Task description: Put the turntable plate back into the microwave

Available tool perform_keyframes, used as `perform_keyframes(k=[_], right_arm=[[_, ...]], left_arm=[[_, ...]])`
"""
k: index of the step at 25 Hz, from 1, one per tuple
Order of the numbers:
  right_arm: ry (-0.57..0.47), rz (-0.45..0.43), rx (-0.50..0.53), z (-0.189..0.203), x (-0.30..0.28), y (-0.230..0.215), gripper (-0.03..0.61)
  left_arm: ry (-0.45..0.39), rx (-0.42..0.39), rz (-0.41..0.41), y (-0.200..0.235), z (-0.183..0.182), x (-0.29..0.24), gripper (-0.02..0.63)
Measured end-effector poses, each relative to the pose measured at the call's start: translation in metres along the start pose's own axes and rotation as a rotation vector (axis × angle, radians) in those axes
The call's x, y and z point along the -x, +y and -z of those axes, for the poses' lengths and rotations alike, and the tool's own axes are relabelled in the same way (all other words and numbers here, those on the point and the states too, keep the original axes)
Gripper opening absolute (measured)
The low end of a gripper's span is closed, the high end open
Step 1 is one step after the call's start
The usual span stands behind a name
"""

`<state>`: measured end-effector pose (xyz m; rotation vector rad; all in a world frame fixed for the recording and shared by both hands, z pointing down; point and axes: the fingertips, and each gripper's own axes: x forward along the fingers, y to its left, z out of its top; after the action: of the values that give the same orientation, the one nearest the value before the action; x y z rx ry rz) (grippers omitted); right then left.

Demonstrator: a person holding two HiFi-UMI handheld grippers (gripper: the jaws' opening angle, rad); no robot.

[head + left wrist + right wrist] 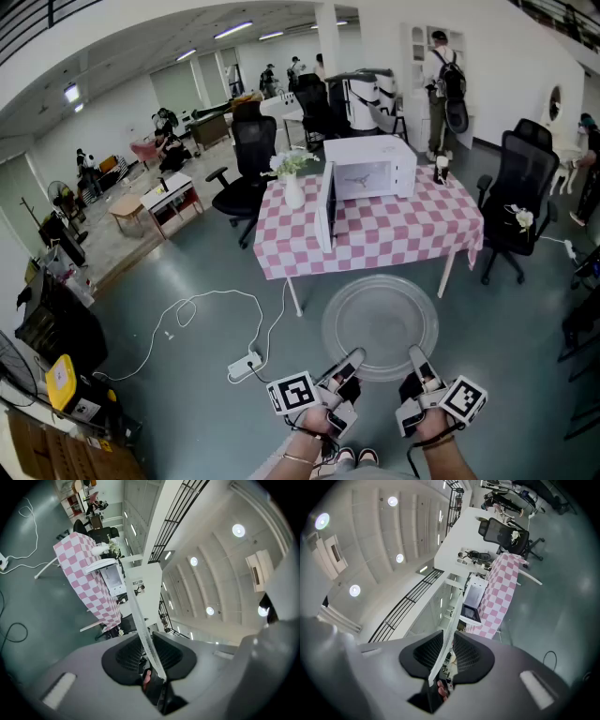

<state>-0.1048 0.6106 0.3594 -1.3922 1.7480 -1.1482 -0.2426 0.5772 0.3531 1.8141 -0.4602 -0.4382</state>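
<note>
A clear round glass turntable plate [381, 326] hangs flat above the floor, held by its near rim between both grippers. My left gripper [353, 360] is shut on the rim at the near left; the plate [140, 616] runs edge-on between its jaws. My right gripper [415, 357] is shut on the rim at the near right, where the plate [449, 634] likewise shows edge-on. Ahead, the white microwave [368, 167] stands on a table with a pink-checked cloth [394, 230]. Its door [327, 206] hangs open toward me.
A white vase of flowers [292, 183] stands left of the microwave. Black office chairs [246, 169] flank the table. A white cable and power strip [246, 365] lie on the floor at left. People stand far back in the room.
</note>
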Motion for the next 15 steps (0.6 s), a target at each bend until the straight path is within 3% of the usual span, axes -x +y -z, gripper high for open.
perform_keyframes(k=[3, 6, 9, 12, 15], right_arm=[[0.001, 0.004, -0.022, 0.005, 0.001, 0.001, 0.077], [0.003, 0.013, -0.027, 0.006, 0.001, 0.001, 0.075], [0.003, -0.002, -0.007, 0.005, -0.004, 0.002, 0.076], [0.006, 0.002, 0.002, 0.007, -0.009, 0.004, 0.077], [0.013, 0.032, 0.005, 0.01, -0.013, 0.006, 0.077]], left_arm=[[0.012, -0.101, 0.036, -0.003, -0.006, 0.001, 0.064], [0.009, -0.071, 0.026, -0.001, -0.005, 0.003, 0.064], [0.012, -0.107, 0.045, -0.002, -0.01, 0.001, 0.064], [0.008, -0.07, 0.033, 0.0, -0.014, 0.003, 0.064], [0.014, -0.107, 0.051, 0.0, -0.022, 0.002, 0.064]])
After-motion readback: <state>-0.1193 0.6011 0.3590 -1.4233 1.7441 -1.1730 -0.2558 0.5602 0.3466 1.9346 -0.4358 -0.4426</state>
